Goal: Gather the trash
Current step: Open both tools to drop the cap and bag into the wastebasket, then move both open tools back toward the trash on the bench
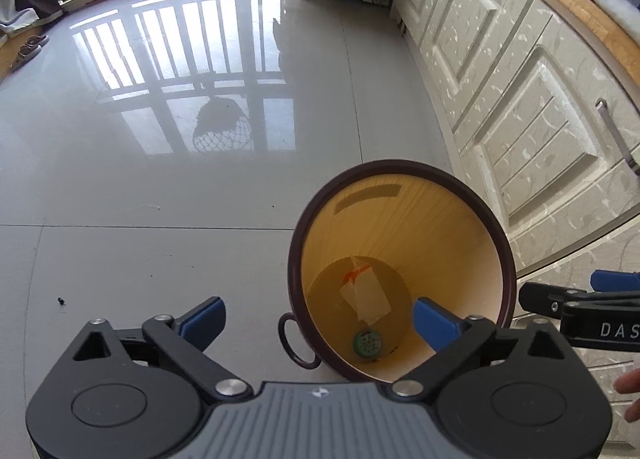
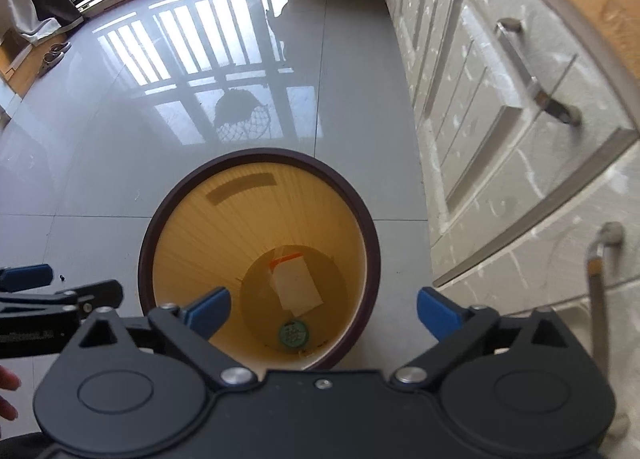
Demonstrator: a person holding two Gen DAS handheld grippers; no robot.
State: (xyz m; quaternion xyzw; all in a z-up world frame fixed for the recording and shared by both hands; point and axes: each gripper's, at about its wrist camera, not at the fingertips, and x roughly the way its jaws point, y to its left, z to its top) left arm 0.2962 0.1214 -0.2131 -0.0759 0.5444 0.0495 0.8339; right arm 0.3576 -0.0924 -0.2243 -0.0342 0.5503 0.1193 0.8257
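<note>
Both grippers, left [image 1: 318,319] and right [image 2: 324,315], gape empty over bin [image 2: 160,227] ("DAS" legible on one).

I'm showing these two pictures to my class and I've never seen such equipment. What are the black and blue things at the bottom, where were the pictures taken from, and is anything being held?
No robot here: a person holds a two-finger grabbing tool in each hand, each carrying a camera looking forward along its fingers. One picture comes from the left tool, the other from the right tool. Both tools are open and hold nothing. Below them a round bin stands on the tiled floor beside white cabinets. In its bottom lie a white paper scrap and a small green lid. A tiny dark speck lies on the floor.
</note>
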